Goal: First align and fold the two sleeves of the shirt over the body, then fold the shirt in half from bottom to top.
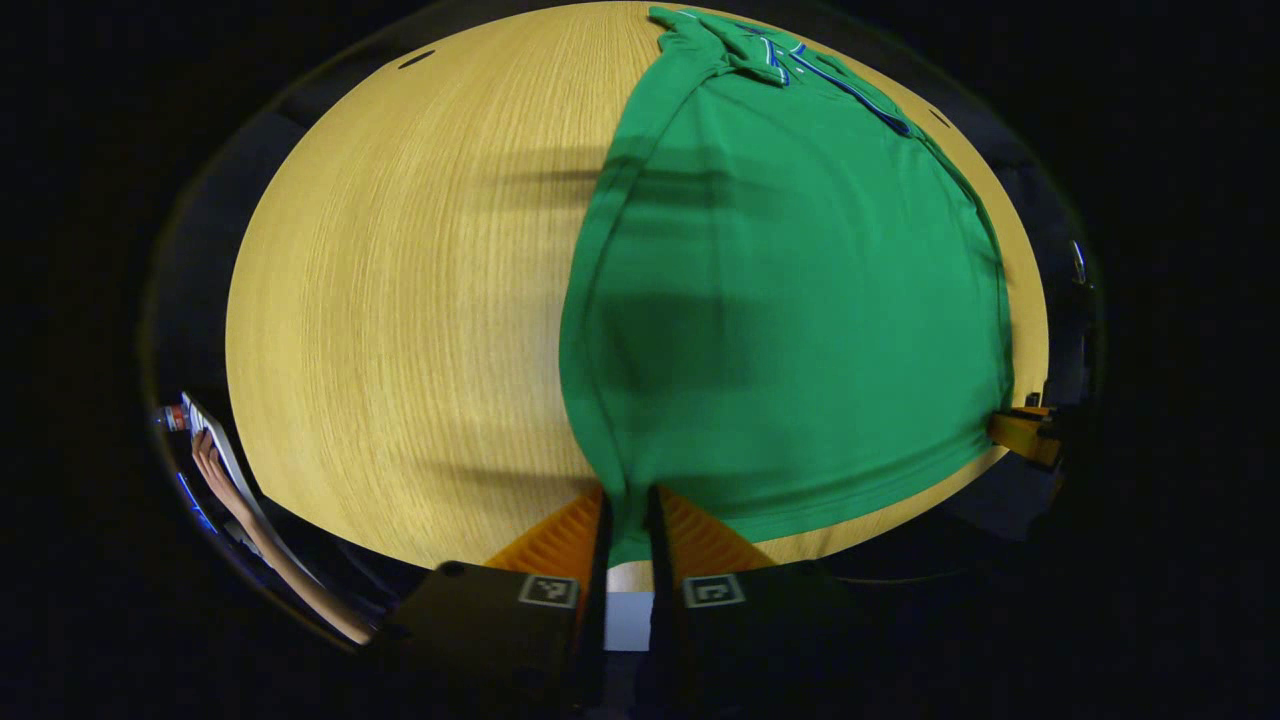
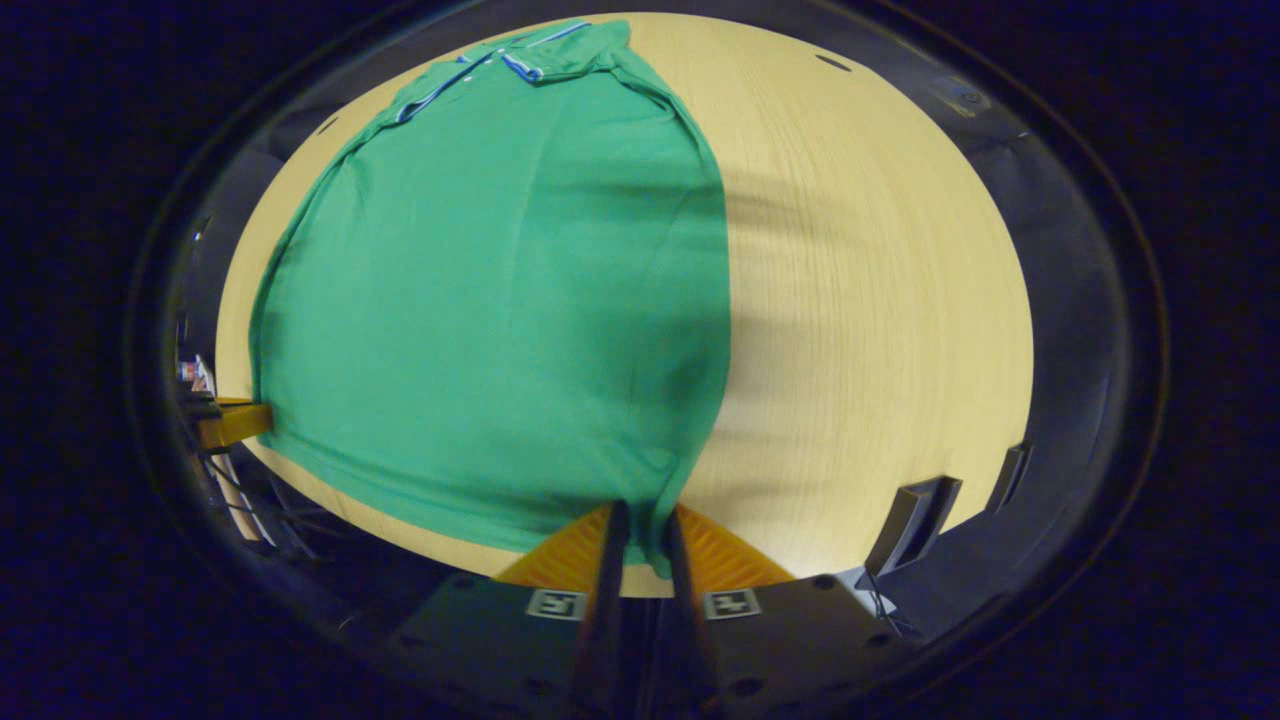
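Observation:
A green shirt point(image 1: 790, 300) with a blue-and-white trimmed collar lies flat on the wooden table point(image 1: 400, 300), collar at the far end, sleeves folded in over the body. My left gripper point(image 1: 628, 520) is shut on the shirt's bottom hem corner at its left edge. In the right gripper view the same shirt point(image 2: 500, 300) spreads to the left, and my right gripper point(image 2: 646, 535) is shut on the opposite bottom hem corner. The other gripper shows as an orange tip point(image 1: 1022, 432) at the far hem corner in the left gripper view, and likewise point(image 2: 235, 422) in the right gripper view.
Bare table point(image 2: 880, 320) extends on both outer sides of the shirt. A person's arm point(image 1: 250, 520) shows at the lower left of the left gripper view. A dark stand-like object point(image 2: 915, 520) sits off the table's near right edge in the right gripper view.

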The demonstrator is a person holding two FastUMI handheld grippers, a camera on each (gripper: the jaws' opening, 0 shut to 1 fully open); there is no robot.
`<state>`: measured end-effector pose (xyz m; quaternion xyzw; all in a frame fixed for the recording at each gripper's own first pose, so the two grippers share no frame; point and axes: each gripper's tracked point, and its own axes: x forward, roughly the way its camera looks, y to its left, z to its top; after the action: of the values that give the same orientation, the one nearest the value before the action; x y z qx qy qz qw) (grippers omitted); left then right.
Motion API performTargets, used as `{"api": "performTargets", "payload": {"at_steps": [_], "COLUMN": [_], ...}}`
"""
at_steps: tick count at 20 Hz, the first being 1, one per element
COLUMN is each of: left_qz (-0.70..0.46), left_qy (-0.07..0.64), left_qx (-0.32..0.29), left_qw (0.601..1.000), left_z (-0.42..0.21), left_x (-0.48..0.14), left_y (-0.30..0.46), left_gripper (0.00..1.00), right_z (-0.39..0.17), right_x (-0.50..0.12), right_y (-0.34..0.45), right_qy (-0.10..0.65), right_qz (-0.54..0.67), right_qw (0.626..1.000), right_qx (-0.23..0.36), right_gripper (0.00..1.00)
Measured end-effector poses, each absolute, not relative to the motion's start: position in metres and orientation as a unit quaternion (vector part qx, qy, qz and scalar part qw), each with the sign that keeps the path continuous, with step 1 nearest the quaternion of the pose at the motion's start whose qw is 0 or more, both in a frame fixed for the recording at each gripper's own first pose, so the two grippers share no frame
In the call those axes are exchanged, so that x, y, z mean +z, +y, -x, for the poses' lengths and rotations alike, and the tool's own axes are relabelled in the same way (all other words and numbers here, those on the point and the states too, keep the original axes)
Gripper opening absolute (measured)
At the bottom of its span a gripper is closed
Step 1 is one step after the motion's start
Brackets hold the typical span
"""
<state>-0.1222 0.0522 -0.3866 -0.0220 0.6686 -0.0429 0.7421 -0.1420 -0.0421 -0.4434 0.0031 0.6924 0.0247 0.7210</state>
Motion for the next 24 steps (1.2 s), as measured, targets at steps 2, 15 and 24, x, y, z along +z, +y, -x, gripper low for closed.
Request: {"api": "performTargets", "payload": {"at_steps": [2, 15, 24], "left_qz": [0.015, 0.028, 0.040], "left_qy": [0.666, 0.635, 0.555], "left_qx": [-0.043, -0.044, -0.040], "left_qw": [0.744, 0.771, 0.830], "left_z": [0.121, 0.122, 0.042], "left_x": [-0.388, -0.352, -0.271], "left_y": [0.050, 0.045, 0.051], "left_gripper": [0.04, 0.03, 0.03], "right_z": [0.138, 0.127, 0.049], "right_x": [-0.443, -0.401, -0.319], "right_y": [-0.042, -0.044, -0.042], "right_qy": [0.693, 0.670, 0.607], "right_qz": [0.001, -0.039, -0.084], "right_qw": [0.720, 0.740, 0.787], "right_qx": [0.031, 0.049, 0.073], "right_gripper": [0.09, 0.02, 0.05]}}
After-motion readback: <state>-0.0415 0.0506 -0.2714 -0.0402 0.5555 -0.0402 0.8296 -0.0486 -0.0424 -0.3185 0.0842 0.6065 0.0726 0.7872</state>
